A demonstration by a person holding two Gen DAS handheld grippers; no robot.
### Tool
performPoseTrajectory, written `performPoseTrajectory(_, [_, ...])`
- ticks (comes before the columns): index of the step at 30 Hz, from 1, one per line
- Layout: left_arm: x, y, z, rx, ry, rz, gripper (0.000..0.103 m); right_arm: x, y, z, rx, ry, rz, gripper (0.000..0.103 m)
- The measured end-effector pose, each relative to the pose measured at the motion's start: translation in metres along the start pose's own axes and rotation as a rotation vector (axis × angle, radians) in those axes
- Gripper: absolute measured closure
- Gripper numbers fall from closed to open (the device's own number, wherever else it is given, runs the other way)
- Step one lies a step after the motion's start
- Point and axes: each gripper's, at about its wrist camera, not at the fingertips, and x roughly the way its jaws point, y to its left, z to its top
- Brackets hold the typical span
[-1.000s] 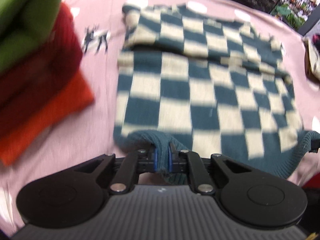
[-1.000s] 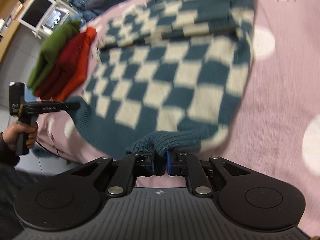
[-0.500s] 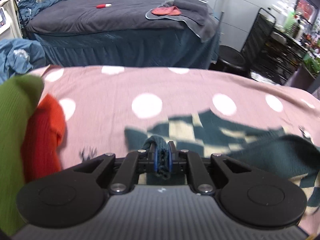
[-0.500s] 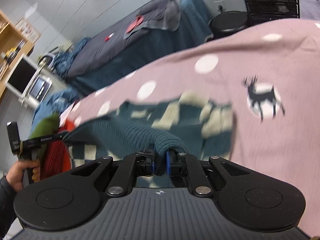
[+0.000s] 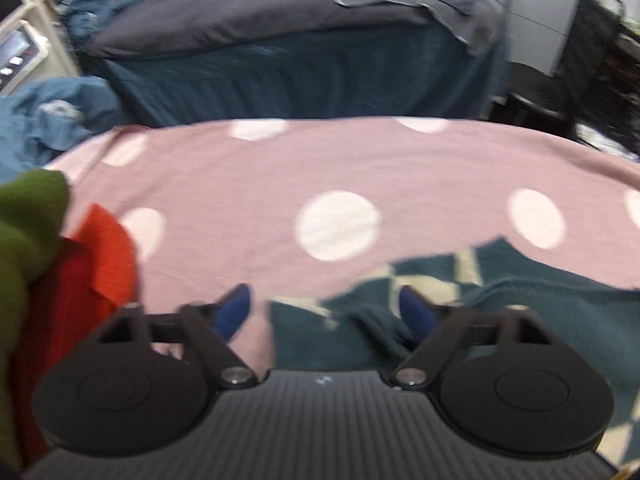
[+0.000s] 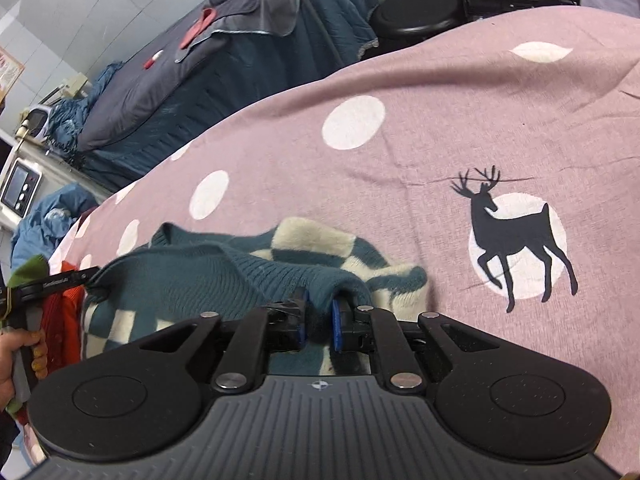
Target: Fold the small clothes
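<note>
The teal and cream checked sweater (image 5: 520, 300) lies doubled over on the pink dotted bedspread (image 5: 340, 168), its teal ribbed hem on top. My left gripper (image 5: 324, 304) is opening, jaws wide apart; the hem corner lies loose between them, touching the right pad only. My right gripper (image 6: 319, 308) pinches the other hem corner of the sweater (image 6: 192, 280), and its jaws are starting to open. In the right wrist view the left gripper (image 6: 90, 276) sits at the sweater's left corner, held by a hand (image 6: 16, 360).
A stack of folded green, red and orange clothes (image 5: 48, 280) stands at the bedspread's left edge. A deer print (image 6: 516, 240) marks the cloth to the right. Beyond are a dark bed (image 5: 280, 28), blue laundry (image 5: 48, 120) and a black stool (image 6: 416, 8).
Both grippers carried the sweater's hem away from me over its upper half, folding it in two. The left gripper has let go and spread wide. The right gripper's gap has widened slightly.
</note>
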Motion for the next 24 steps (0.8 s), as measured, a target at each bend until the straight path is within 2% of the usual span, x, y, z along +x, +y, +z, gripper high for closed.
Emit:
performPoseTrajectory(2, [-0.003, 0.004, 0.002, -0.013, -0.016, 0.022, 0.009, 0.0, -0.003, 0.003, 0.009, -0.022, -0.02, 0.077])
performPoseTrajectory(3, [-0.006, 0.005, 0.003, -0.019, -0.021, 0.019, 0.008, -0.002, -0.003, 0.004, 0.011, -0.041, -0.032, 0.068])
performPoseTrajectory(4, [-0.01, 0.005, 0.002, -0.02, -0.027, 0.015, 0.007, -0.007, -0.002, 0.004, 0.006, -0.07, -0.055, 0.044])
performPoseTrajectory(5, [-0.015, 0.004, 0.0, -0.012, -0.033, 0.01, 0.003, -0.011, -0.001, 0.005, -0.007, -0.107, -0.089, 0.031])
performPoseTrajectory(6, [-0.021, 0.001, -0.002, 0.003, -0.041, 0.006, 0.0, -0.017, 0.002, 0.004, -0.025, -0.149, -0.119, 0.011])
performPoseTrajectory(8, [-0.031, -0.007, -0.011, 0.042, -0.058, 0.007, 0.0, -0.027, 0.005, 0.002, -0.06, -0.212, -0.133, 0.013])
performPoseTrajectory(9, [-0.036, -0.012, -0.017, 0.058, -0.061, 0.002, 0.0, -0.031, 0.007, 0.001, -0.08, -0.22, -0.115, 0.02])
performPoseTrajectory(10, [-0.039, -0.019, -0.024, 0.076, -0.056, -0.012, 0.0, -0.033, 0.011, -0.002, -0.109, -0.215, -0.088, 0.029])
performPoseTrajectory(12, [-0.045, -0.033, -0.041, 0.118, -0.043, -0.04, 0.0, -0.032, 0.022, -0.01, -0.202, -0.182, -0.053, 0.041])
performPoseTrajectory(16, [-0.039, -0.058, -0.074, 0.204, 0.006, -0.02, 0.0, -0.021, 0.044, -0.036, -0.394, -0.113, -0.015, 0.044])
performPoseTrajectory(18, [-0.03, -0.063, -0.088, 0.225, 0.033, 0.008, 0.0, -0.012, 0.042, -0.045, -0.41, -0.068, -0.042, 0.046])
performPoseTrajectory(21, [-0.015, -0.057, -0.098, 0.214, 0.064, 0.028, 0.0, 0.0, 0.03, -0.049, -0.373, -0.048, -0.137, 0.047])
performPoseTrajectory(22, [-0.013, -0.052, -0.099, 0.192, 0.068, 0.013, 0.0, 0.002, 0.023, -0.047, -0.349, -0.049, -0.147, 0.058])
performPoseTrajectory(24, [-0.009, -0.045, -0.097, 0.16, 0.077, -0.008, 0.0, 0.003, 0.012, -0.044, -0.294, -0.045, -0.141, 0.063])
